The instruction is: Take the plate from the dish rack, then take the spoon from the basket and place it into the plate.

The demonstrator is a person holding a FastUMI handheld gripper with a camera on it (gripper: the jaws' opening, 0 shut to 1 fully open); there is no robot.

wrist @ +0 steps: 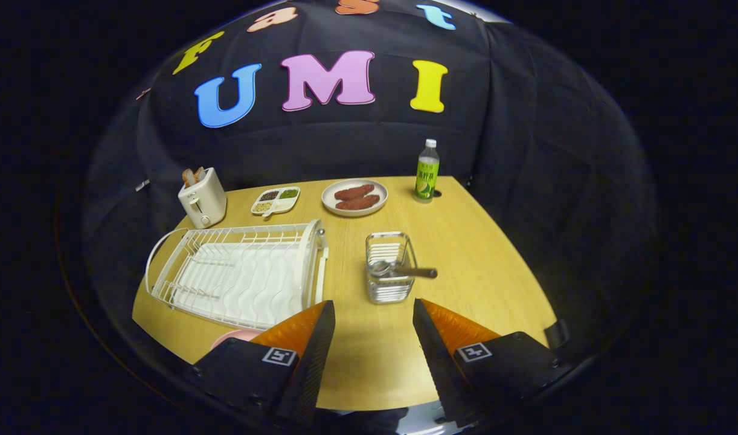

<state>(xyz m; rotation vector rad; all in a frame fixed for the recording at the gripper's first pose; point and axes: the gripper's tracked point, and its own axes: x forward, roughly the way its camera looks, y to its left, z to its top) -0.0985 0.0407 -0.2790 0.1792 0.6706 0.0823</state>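
A wooden table [484, 254] carries a white dish rack [242, 272], a wire basket [390, 269], a toaster [202, 196], a divided tray [276, 200], a plate of food [354, 197], a bottle [427, 172] and a pink plate [236, 337] by the gripper's [374, 314] spread fingers

Matt light-wood table [478, 254] – white coated-wire dish rack [242, 272], shiny metal wire basket [390, 269], glossy metal spoon [399, 270].
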